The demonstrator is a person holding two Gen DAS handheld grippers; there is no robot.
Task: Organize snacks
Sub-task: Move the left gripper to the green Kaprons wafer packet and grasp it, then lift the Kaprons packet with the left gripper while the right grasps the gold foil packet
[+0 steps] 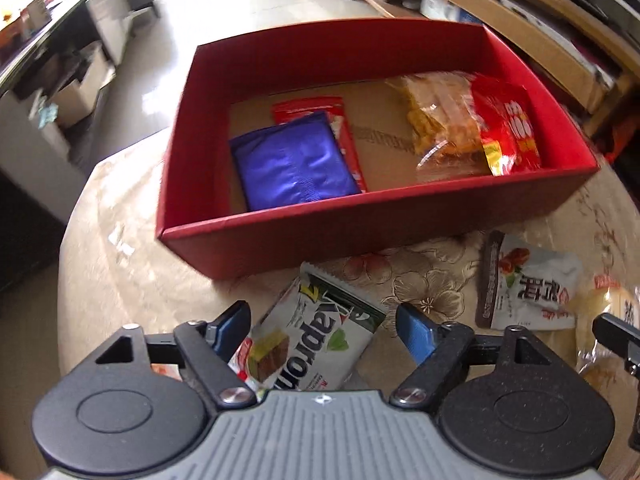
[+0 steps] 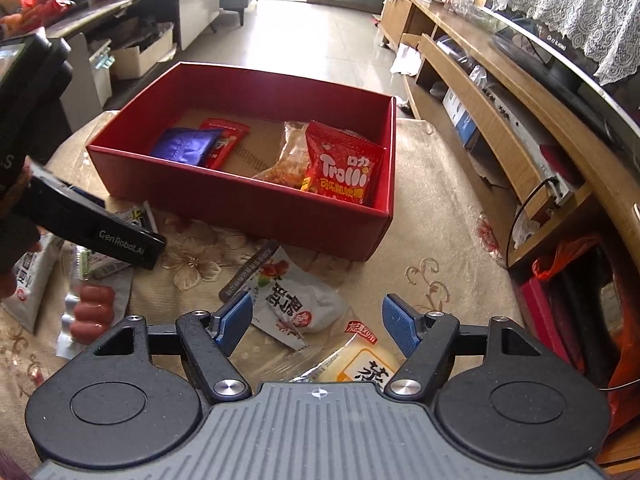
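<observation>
A red box (image 1: 360, 216) (image 2: 240, 200) stands on the table and holds a blue packet (image 1: 292, 160) (image 2: 184, 144), a red packet (image 1: 312, 108), a clear bag of yellow snacks (image 1: 440, 120) and a red Trolli bag (image 2: 344, 164) (image 1: 508, 128). My left gripper (image 1: 324, 320) is open, its fingers either side of a white-and-green wafer packet (image 1: 316, 332) on the table. My right gripper (image 2: 318, 320) is open above a white packet with red fruit print (image 2: 288, 296) (image 1: 524, 284) and a yellow cake packet (image 2: 360, 364).
The table has a beige floral cloth (image 2: 432, 240). A pack of sausages (image 2: 92, 312) and a white packet (image 2: 28, 284) lie at the left. The left gripper body (image 2: 92, 228) shows in the right wrist view. A wooden cabinet (image 2: 500, 92) stands to the right.
</observation>
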